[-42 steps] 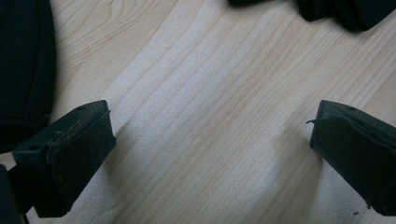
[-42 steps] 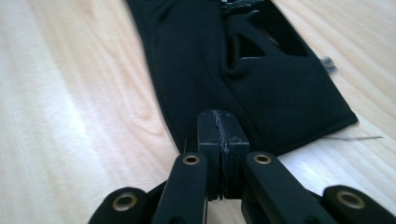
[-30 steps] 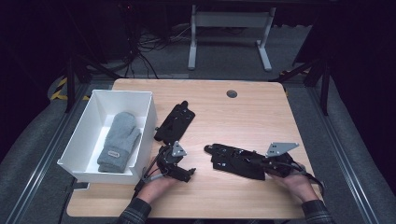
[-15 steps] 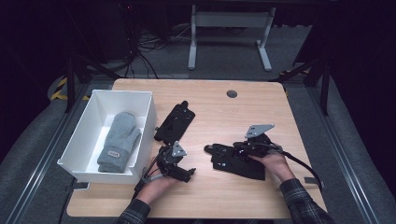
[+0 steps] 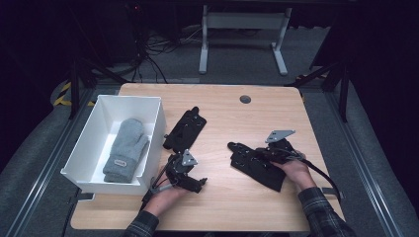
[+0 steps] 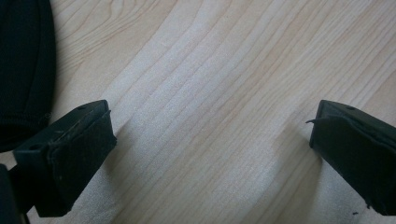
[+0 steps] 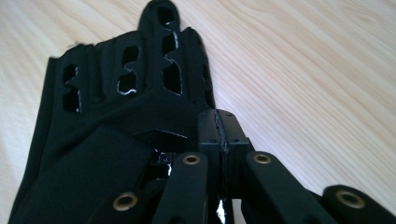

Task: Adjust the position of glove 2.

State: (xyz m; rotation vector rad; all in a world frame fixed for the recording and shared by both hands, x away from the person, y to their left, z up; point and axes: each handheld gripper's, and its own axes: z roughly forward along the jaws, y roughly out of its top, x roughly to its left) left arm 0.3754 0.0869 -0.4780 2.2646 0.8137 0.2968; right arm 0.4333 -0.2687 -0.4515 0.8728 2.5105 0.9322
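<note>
My right tool (image 5: pixel 261 154) has slid in from the worktop's right edge over the last second and now sits with jaws pressed together on the cuff edge of the near black glove (image 5: pixel 254 164), which lies right of centre on the worktop (image 5: pixel 222 207); I judge the lift can come next. My left tool (image 5: pixel 190 181) rests wide open, holding nothing. Count: two black gloves, the second (image 5: pixel 185 129) beside the white bin (image 5: pixel 94 129); one grey mitten (image 5: pixel 126 149) inside it.
</note>
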